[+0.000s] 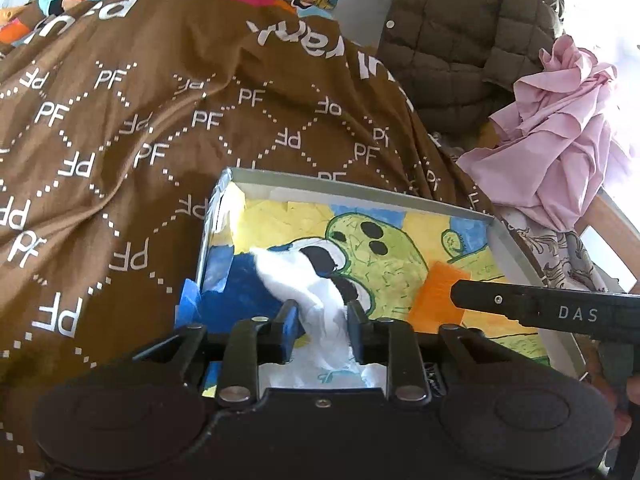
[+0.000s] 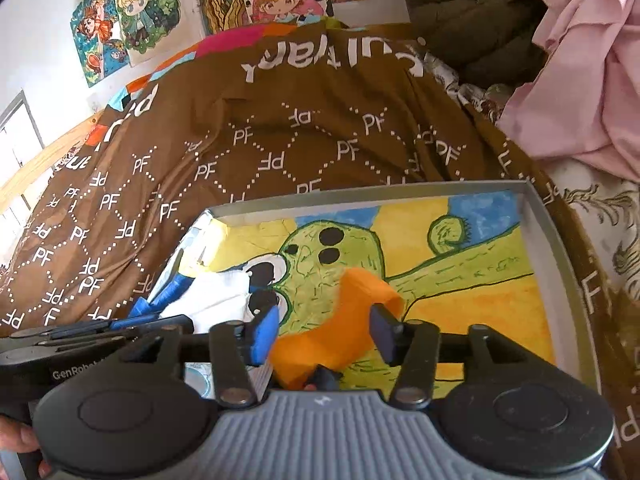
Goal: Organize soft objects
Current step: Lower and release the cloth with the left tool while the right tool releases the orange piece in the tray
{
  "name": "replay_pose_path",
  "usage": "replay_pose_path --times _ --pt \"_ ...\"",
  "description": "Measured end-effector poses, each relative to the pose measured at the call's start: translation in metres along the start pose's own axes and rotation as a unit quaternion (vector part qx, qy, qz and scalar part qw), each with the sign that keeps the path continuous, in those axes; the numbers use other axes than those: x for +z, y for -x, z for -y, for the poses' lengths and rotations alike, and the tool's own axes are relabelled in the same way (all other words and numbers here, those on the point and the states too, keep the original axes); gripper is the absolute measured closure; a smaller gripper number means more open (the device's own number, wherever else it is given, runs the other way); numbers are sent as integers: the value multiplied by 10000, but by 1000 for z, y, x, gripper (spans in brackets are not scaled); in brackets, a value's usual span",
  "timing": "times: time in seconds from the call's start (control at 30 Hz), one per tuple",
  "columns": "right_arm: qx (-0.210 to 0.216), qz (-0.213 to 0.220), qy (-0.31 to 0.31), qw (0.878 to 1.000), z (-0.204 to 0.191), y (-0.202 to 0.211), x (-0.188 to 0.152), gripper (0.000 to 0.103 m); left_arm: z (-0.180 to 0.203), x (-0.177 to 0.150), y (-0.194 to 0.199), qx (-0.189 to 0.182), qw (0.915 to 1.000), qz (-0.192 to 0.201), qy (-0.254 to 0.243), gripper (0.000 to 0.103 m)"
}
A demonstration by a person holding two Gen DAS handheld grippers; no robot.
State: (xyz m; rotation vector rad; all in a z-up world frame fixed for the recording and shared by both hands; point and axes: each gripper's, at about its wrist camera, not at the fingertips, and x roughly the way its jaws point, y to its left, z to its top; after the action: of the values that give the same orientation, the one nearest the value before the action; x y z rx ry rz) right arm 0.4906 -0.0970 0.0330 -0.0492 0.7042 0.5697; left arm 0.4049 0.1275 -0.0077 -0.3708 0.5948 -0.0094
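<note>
Tongs (image 1: 322,312), "DAS"; beyond, seemingly "PF"-printed blanket (image 1: 132,120).

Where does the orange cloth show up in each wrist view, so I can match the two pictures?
Left wrist: the orange cloth lies right of centre inside the box, by the tip of the right gripper's black body.
Right wrist: the orange cloth sits low at centre, between the right gripper fingers.
Shared landmark: the green cactus drawing on the box floor.

A home bedroom: blanket-draped bed (image 2: 248,152), cartoon posters (image 2: 132,20), puffer jacket (image 1: 460,40).
</note>
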Motion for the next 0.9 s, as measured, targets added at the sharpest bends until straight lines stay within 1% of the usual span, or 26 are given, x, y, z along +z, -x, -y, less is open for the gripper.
replay_pose_path --times 0.07,0.13,0.17,0.23,0.27,0.3,0.43,0.47,0.53,0.63,0.7,0.77,0.83,0.9 --pt "-29 54 43 10000 0 6 1 41 3 1 4 3 10000 45 -4 68" --pt "-40 151 75 9998 0 14 1 34 6 1 11 17 9999 130 -45 60" --pt "-42 209 85 9997 1 18 1 32 7 1 14 26 9998 173 -69 57" --pt "-1 342 79 9994 2 28 -1 27 10 2 23 49 9995 286 -117 45" --pt "76 435 51 9990 3 33 -2 25 12 2 28 64 9993 351 -140 42" --pt "133 512 26 9986 4 39 -2 21 13 2 33 81 9989 422 -163 39" --pt "166 796 89 9966 6 61 -5 14 18 3 53 155 9974 680 -183 26" --pt "178 863 94 9961 6 66 -6 13 19 3 57 163 9971 724 -179 24" --pt "213 1005 95 9947 7 79 -7 8 23 3 67 146 9964 814 -190 18" --pt "224 1203 85 9924 8 98 -11 2 30 2 82 18 9958 878 -258 17" --pt "228 1328 74 9909 8 111 -16 0 37 -1 94 -47 9949 942 -347 15" --pt "206 1455 95 9891 8 126 -21 0 44 -5 104 -104 9938 1034 -406 14" --pt "178 1546 146 9877 6 139 -27 0 51 -11 115 -129 9924 1121 -495 8" --pt "124 1634 187 9863 4 153 -34 0 60 -18 127 -101 9901 1233 -656 5"
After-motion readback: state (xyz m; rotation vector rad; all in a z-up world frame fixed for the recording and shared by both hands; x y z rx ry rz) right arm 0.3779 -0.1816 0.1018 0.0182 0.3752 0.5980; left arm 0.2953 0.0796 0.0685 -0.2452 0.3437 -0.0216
